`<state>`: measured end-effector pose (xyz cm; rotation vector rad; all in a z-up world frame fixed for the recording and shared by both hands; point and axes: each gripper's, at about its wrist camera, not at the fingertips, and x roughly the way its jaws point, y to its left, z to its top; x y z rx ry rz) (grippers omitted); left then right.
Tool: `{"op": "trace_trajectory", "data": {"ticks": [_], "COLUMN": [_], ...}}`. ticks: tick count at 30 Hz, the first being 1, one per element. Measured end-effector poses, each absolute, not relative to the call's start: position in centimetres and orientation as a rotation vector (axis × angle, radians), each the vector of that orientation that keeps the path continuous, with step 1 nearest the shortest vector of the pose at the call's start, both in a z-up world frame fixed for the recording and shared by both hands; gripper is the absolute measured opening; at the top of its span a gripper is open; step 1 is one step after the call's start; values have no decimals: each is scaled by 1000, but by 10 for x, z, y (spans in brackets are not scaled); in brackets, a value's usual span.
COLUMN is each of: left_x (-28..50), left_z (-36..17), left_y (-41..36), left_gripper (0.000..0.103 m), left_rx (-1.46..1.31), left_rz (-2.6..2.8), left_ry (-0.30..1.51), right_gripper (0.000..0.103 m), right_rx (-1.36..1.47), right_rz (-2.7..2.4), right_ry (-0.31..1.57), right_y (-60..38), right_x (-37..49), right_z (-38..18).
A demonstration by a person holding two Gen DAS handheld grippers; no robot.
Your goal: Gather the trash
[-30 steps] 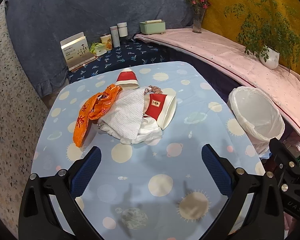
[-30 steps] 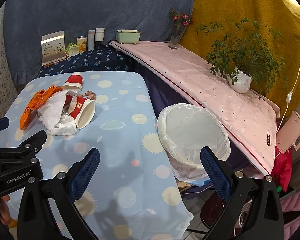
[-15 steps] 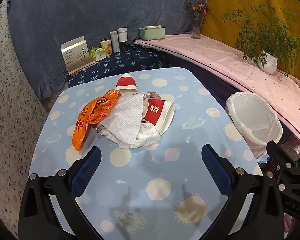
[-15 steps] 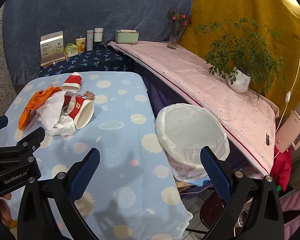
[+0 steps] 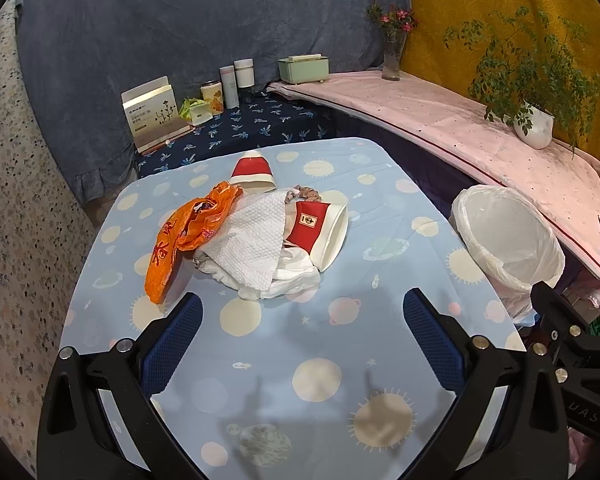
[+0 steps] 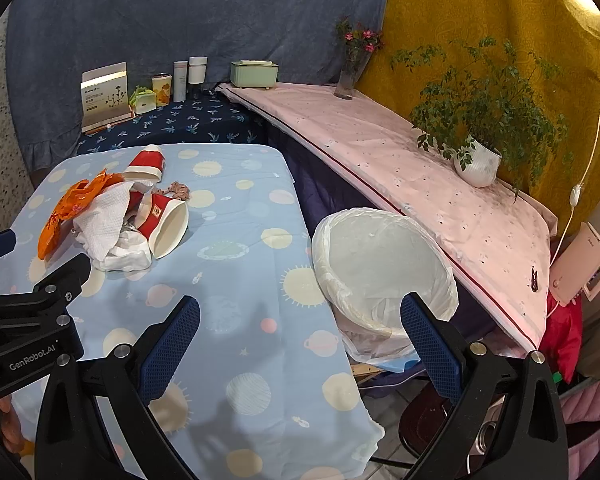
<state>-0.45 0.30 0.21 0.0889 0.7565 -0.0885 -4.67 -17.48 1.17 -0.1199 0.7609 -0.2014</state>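
Paper towel (image 5: 252,240) hides most of the white bag (image 5: 296,280) & the left side of the red cup (image 5: 320,228). Box (image 5: 152,116) print too small to read. Left tool (image 6: 24,320) is cut off by the right view's edge. Bin (image 6: 380,264) base is hidden behind the desk (image 6: 240,280) edge.

Blue drape (image 5: 188,20) & yellow drape (image 6: 480,8) behind pink-covered shelf (image 6: 400,160).

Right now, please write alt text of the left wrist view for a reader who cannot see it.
A pile of trash lies on a blue tablecloth: an orange plastic bag, a white paper towel and two red-and-white paper cups. The open left tongs hover in front of it, holding nothing. A white-lined bin stands beside the table, on the right.
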Motion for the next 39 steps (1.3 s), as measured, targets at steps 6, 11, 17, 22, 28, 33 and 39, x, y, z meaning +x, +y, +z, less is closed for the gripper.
{"op": "trace_trajectory", "data": {"ticks": [6, 11, 17, 22, 28, 33, 39], "left_x": [-5, -4, -6, -6, -5, -4, -5], "left_z": [2, 2, 3, 3, 2, 1, 2], "left_y": [4, 4, 2, 1, 1, 3, 1], "left_gripper": [96, 96, 96, 96, 96, 96, 96], "left_rx": [85, 85, 95, 106, 106, 103, 111], "left_rz": [-90, -94, -98, -110, -103, -98, -114], "left_ry": [769, 770, 763, 767, 773, 776, 774], "right_gripper": [96, 96, 96, 96, 96, 96, 96], "right_rx": [-121, -121, -120, -120, -121, -122, -122], "right_rz": [-201, -201, -201, -202, -203, -203, -204], "right_ry": [760, 761, 760, 759, 759, 759, 759], "right_y": [-175, -175, -175, -175, -177, -177, -177], "right_x": [-47, -47, -48, -48, -48, -48, -48], "right_z": [12, 12, 12, 13, 13, 14, 14]}}
